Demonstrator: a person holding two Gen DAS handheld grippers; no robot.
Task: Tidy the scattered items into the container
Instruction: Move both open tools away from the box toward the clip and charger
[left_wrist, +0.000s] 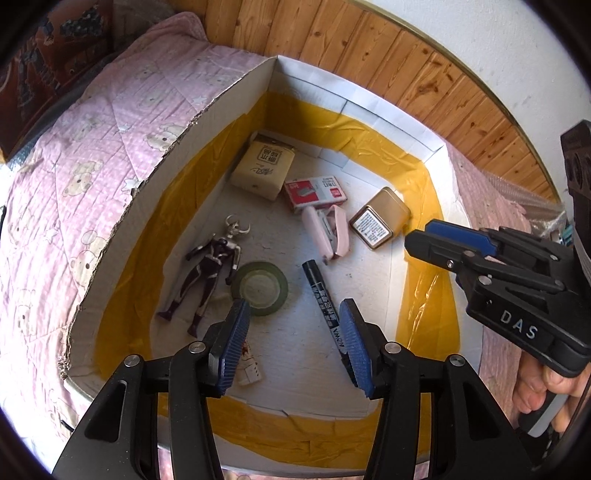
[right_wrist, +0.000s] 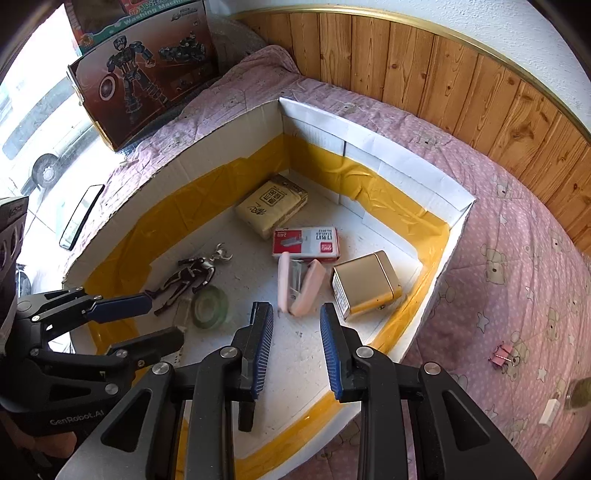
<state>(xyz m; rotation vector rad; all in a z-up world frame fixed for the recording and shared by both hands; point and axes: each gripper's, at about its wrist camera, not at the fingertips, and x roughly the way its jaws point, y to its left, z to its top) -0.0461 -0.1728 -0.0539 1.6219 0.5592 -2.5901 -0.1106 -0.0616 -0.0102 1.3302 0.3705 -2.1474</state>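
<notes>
A white cardboard box (left_wrist: 236, 88) (right_wrist: 406, 162) lined with yellow tape lies on the pink bed. Inside it are a toy figure (left_wrist: 210, 266) (right_wrist: 188, 275), a green tape roll (left_wrist: 260, 288) (right_wrist: 210, 306), a black marker (left_wrist: 325, 302), a pink stapler (left_wrist: 327, 232) (right_wrist: 299, 288), a red staple box (left_wrist: 316, 188) (right_wrist: 304, 240), a gold tin (left_wrist: 380, 218) (right_wrist: 364, 288) and a tan packet (left_wrist: 264, 166) (right_wrist: 271, 205). My left gripper (left_wrist: 295, 343) (right_wrist: 147, 321) is open and empty above the marker. My right gripper (right_wrist: 297, 350) (left_wrist: 417, 240) is open and empty over the box's right side. A pink binder clip (right_wrist: 500, 356) lies outside on the bed.
A toy carton (right_wrist: 147, 70) leans at the back left of the bed. A black mirror-like bar (right_wrist: 81, 216) lies left of the box. A small jar (right_wrist: 580, 395) and a white tag (right_wrist: 548, 411) sit at the right edge. A wooden wall panel (right_wrist: 443, 74) runs behind.
</notes>
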